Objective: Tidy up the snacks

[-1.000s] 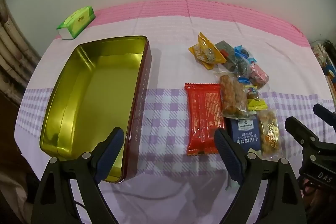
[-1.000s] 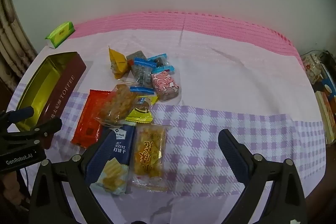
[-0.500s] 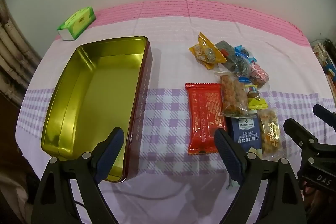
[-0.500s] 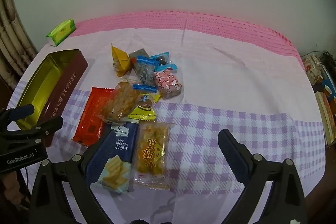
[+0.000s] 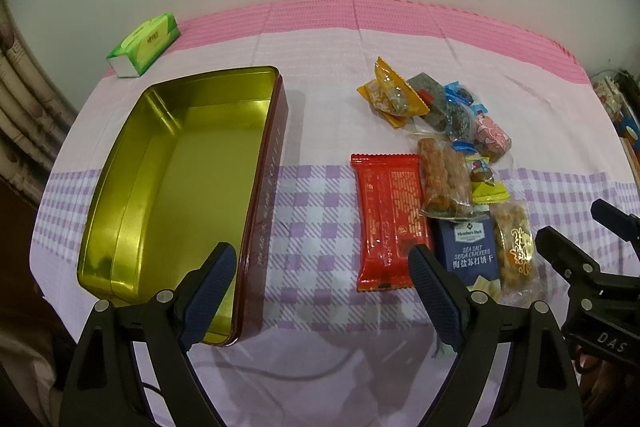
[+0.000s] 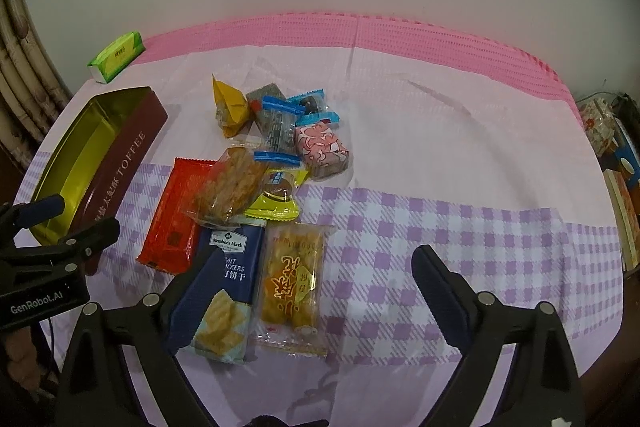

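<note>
An open gold-lined toffee tin point(image 5: 120, 195) point(image 6: 120, 155) lies empty on the left of the table. Several snack packets lie to its right: a red packet point(image 5: 388, 219) point(image 6: 172, 219), a blue cracker pack point(image 5: 468, 251) point(image 6: 228, 279), a clear pack of orange snacks point(image 5: 516, 247) point(image 6: 292, 275), a fried-snack bag point(image 6: 228, 187) and small candies point(image 5: 440, 107) point(image 6: 280, 123). My left gripper point(image 5: 320, 291) is open and empty, above the table between tin and red packet. My right gripper point(image 6: 312, 291) is open and empty, above the cracker pack and the orange snack pack.
A green tissue pack point(image 5: 144, 45) point(image 6: 116, 57) sits at the back left by the wall. The pink and purple-checked tablecloth point(image 6: 460, 211) covers the table. Books and clutter point(image 6: 616, 163) stand past the right edge. A curtain point(image 5: 24, 115) hangs at left.
Both grippers have drifted slightly; the right view has moved a little left and closer to the packets. Nothing was grasped or moved.
</note>
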A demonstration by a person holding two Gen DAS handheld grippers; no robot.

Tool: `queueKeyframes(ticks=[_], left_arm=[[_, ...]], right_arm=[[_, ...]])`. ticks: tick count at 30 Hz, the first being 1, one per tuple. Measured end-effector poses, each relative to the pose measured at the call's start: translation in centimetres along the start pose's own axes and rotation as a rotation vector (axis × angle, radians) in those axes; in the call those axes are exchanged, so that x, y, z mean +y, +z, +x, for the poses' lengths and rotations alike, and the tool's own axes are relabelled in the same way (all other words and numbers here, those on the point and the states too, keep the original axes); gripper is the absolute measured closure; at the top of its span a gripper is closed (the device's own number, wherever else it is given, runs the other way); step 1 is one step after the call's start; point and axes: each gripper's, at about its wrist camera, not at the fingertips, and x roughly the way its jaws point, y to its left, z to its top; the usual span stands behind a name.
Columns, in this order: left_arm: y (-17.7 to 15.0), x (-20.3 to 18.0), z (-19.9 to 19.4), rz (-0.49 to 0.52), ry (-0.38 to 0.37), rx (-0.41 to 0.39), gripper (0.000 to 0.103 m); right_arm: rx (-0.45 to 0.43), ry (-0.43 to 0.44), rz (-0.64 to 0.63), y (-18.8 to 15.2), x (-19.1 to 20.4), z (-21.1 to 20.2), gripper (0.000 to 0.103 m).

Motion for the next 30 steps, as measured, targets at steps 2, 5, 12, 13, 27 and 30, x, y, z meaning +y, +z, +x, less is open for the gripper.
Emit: queueKeyframes(ticks=[2,5,12,13,27,30], left_arm=[[-0.08,-0.04,0.04,0.002,-0.002,-0.001,0.015],[-0.17,-0.17,0.11,0.007,-0.005,0.000,0.015],[-0.32,-0.21,0.17,0.009,-0.007,-0.001,0.015],[-0.31,-0.22,0.18,0.009,-0.004,0.000,0.015],[-0.44,-0.24,0.31,0.009,-0.002,0.002,0.015],[-0.44,-0.25,0.31,0.008,0.001,0.002,0.015]], right_arm=[[0.002,0.002,-0.002,-0.06,0.06,-0.01,0.012],[0.008,0.003,-0.004,-0.02,0.14,0.11,0.013],[0.016,0.006,-0.002,-0.12,0.31,0.28,0.015],[0.016,0.006,-0.002,-0.12,0.32,0.29,0.015],[0.023,0.008,0.000,-0.49,0.49,0.53,0.016],[0.024,0.008,-0.001,-0.64,0.57,0.55,0.016]])
